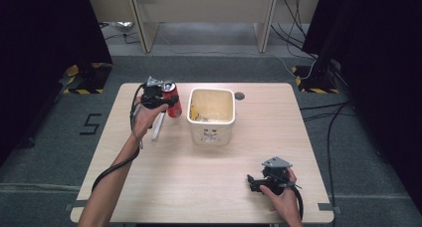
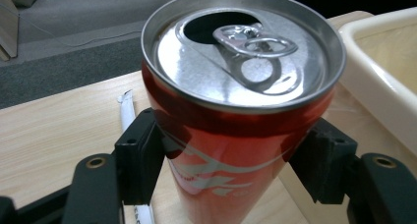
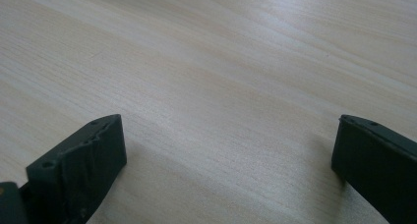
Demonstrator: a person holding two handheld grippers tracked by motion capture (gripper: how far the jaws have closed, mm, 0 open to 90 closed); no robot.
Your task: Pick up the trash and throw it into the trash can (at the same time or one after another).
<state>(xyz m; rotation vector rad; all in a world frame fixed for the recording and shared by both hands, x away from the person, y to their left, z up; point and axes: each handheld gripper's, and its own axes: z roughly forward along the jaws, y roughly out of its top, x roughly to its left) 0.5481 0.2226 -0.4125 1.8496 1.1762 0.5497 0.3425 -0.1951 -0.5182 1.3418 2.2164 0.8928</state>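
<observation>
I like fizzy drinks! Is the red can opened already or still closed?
Opened. In the left gripper view the red can has a dark hole in its silver top, with the pull tab lying flat beside it.

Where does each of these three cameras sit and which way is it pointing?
High view: above the person's side, looking forward and down on the wooden table; both forearms, left gripper, right gripper.
Left gripper view: on the left gripper, looking along its jaws clamped on an opened red soda can.
Right gripper view: on the right gripper, facing bare tabletop between open jaws.
Shared: the can and cream bin appear in the high and left gripper views.
</observation>
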